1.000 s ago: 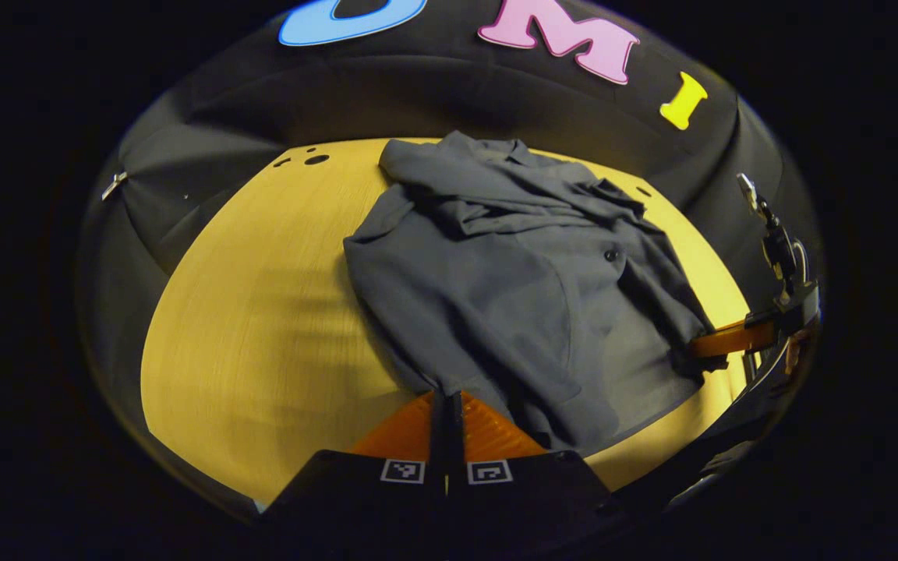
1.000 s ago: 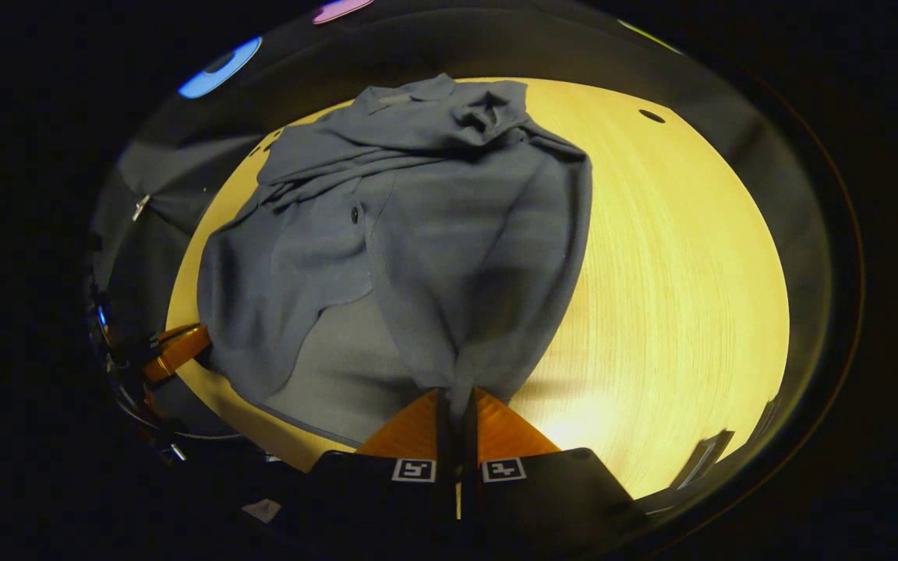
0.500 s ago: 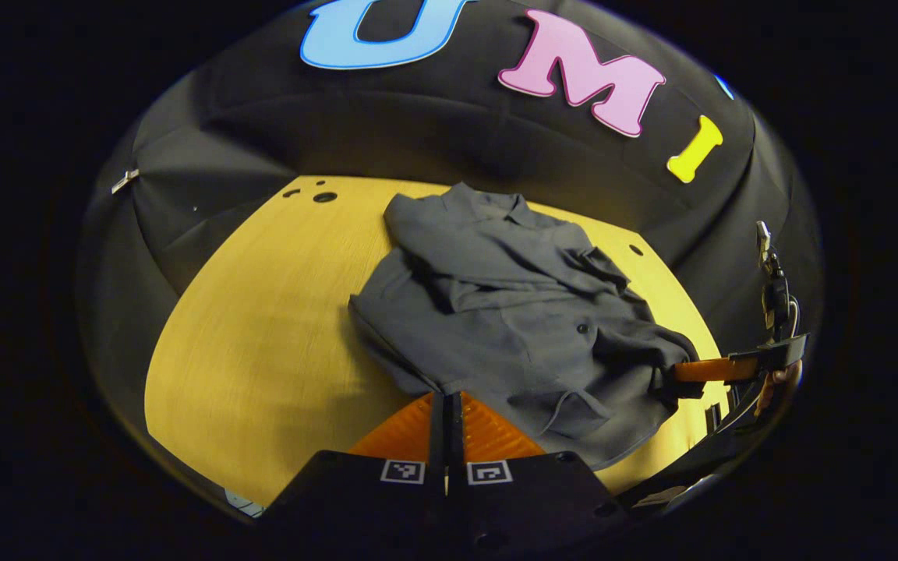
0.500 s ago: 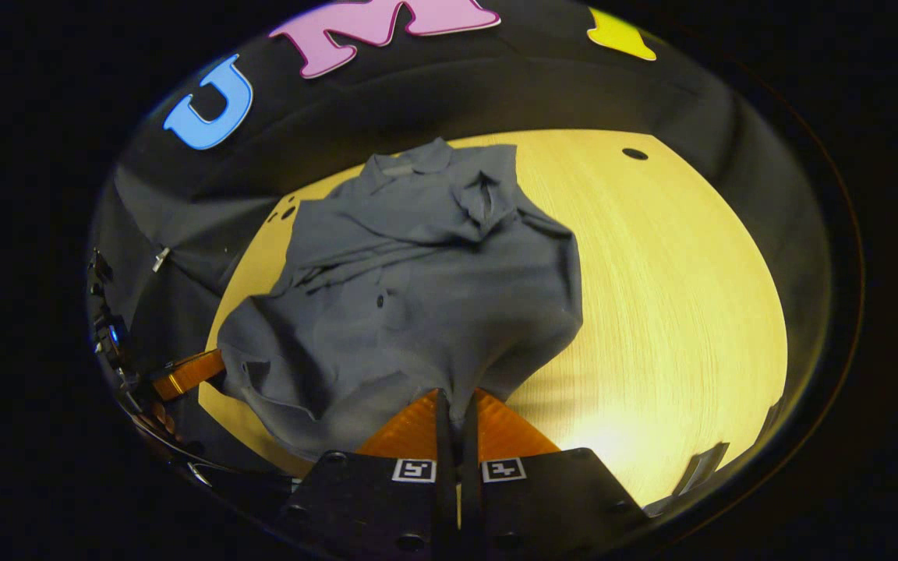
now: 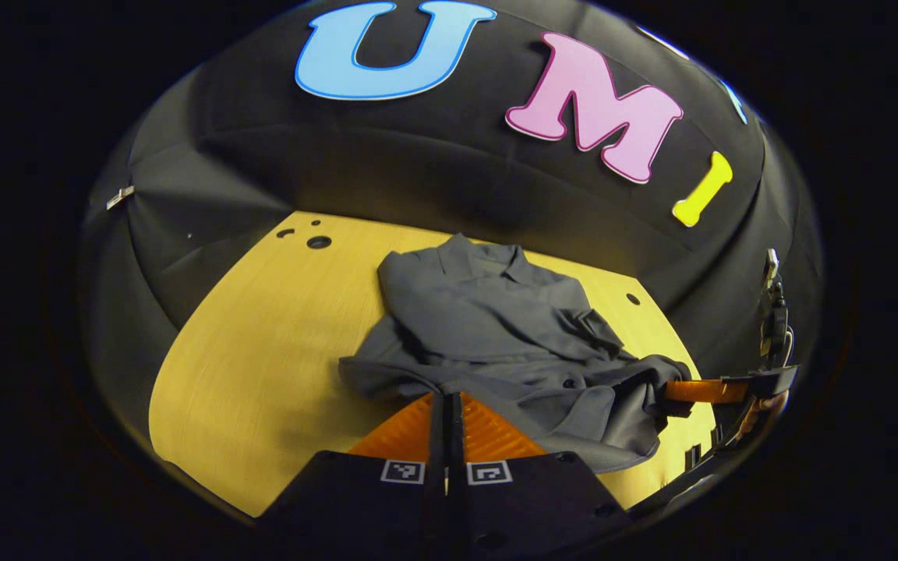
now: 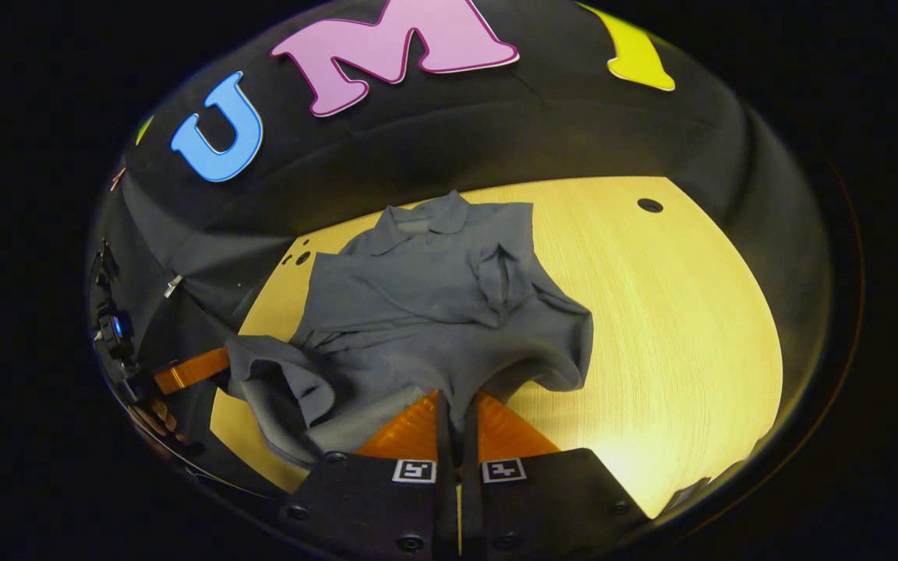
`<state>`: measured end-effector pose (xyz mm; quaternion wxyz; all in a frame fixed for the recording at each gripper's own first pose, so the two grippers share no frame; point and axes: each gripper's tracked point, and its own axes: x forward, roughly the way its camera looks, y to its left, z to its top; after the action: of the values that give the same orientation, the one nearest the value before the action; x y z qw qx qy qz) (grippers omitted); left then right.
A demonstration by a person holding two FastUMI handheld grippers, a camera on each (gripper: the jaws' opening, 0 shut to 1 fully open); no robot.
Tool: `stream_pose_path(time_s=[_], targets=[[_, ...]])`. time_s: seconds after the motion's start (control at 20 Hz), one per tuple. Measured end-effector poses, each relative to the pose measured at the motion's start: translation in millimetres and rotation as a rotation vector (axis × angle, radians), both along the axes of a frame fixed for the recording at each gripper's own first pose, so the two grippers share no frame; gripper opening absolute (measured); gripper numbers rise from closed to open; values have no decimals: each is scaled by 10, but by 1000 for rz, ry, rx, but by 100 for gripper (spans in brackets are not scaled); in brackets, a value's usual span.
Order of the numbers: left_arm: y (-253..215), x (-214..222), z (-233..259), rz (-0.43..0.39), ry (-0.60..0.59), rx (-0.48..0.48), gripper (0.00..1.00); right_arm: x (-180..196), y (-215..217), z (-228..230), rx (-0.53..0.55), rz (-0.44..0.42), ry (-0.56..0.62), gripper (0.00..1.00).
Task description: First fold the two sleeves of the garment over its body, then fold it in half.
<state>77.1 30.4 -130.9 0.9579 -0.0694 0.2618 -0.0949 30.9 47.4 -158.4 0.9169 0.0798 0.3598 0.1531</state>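
Shirt [image 5: 496, 327], grey with a collar, lies on the wooden table [image 5: 262, 343] toward its far edge, the collar pointing at the black cloth wall [image 5: 418, 171]; both sleeves are folded across the body, one cuff [image 6: 500, 273] resting on the chest; the bottom hem is lifted off the table at both near corners and sags between them. Left gripper [image 5: 447, 399] has its fingers pressed together, pinching one hem corner; in the right gripper view it reaches in from the table's left edge [image 6: 192, 370], with fingers of a hand [image 6: 154, 421] just below it. Right gripper [image 6: 455, 397] likewise has its fingers closed tight on the other hem corner, the cloth bunching up just ahead of them; in the left gripper view it comes in from the right edge [image 5: 698, 389]. Small dark holes [image 5: 318, 242] mark the table's far corners.
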Motion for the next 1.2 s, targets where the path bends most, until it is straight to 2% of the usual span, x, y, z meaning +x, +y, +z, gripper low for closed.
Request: stream_pose_path(time_s=[0.4,0.55,0.8,0.9,1.2], targets=[[-58,622,356,7,-82,12,5,648,95,318,25,10,-94,7],[-108,918,503,27,-106,-38,5,974,138,421,36,1,-134,7],[-31,1494,540,53,-152,-50,6,1537,254,522,59,-25,-190,7],[73,1761,517,76,-170,-27,5,1770,281,569,52,-34,-228,6],[138,2476,419,83,-206,-24,5,2400,385,554,48,-60,-281,6]])
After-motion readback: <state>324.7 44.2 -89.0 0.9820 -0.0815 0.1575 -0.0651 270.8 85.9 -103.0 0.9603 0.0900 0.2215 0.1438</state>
